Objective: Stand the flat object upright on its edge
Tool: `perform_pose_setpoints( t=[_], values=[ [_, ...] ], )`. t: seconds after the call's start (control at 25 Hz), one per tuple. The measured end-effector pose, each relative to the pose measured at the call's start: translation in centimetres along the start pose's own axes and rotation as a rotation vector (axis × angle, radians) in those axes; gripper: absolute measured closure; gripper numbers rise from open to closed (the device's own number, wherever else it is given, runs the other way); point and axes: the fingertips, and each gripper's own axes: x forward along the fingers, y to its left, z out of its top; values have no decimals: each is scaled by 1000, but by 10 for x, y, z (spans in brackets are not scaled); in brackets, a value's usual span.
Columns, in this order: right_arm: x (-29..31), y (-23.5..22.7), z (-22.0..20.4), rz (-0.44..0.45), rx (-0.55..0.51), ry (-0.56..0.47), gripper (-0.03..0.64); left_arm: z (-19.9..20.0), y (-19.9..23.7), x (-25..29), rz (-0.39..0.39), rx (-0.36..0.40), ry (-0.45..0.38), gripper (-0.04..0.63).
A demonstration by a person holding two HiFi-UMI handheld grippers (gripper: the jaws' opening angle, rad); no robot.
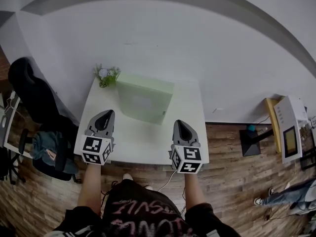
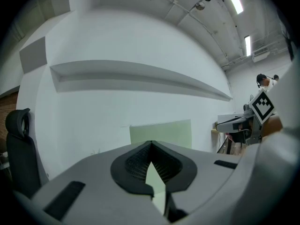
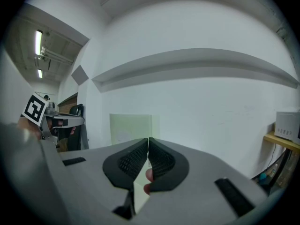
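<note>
The flat object (image 1: pixel 144 98), a pale green rectangular panel, stands upright on the back half of the white table (image 1: pixel 148 149). It also shows upright ahead in the left gripper view (image 2: pixel 161 132) and in the right gripper view (image 3: pixel 130 128). My left gripper (image 1: pixel 105 112) hovers over the table's front left, short of the panel, with its jaws closed on nothing (image 2: pixel 151 143). My right gripper (image 1: pixel 179 123) is over the front right, also short of the panel, its pads pressed together and empty (image 3: pixel 148 139).
A small potted plant (image 1: pixel 106 75) sits at the table's back left corner. A black office chair (image 1: pixel 29 95) stands to the left on the wooden floor. A shelf with a white appliance (image 1: pixel 291 132) is at the right, with a person's legs (image 1: pixel 289 196) below it.
</note>
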Motion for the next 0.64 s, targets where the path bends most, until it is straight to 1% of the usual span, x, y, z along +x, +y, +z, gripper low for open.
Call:
perform_pose_setpoints(
  t=[0.36, 0.64],
  values=[
    [-9, 3, 4, 4, -2, -12, 591, 10, -7, -14, 6, 15, -27, 581],
    [-16, 5, 1, 1, -5, -16, 591, 8, -9, -25, 8, 11, -36, 581]
  ],
)
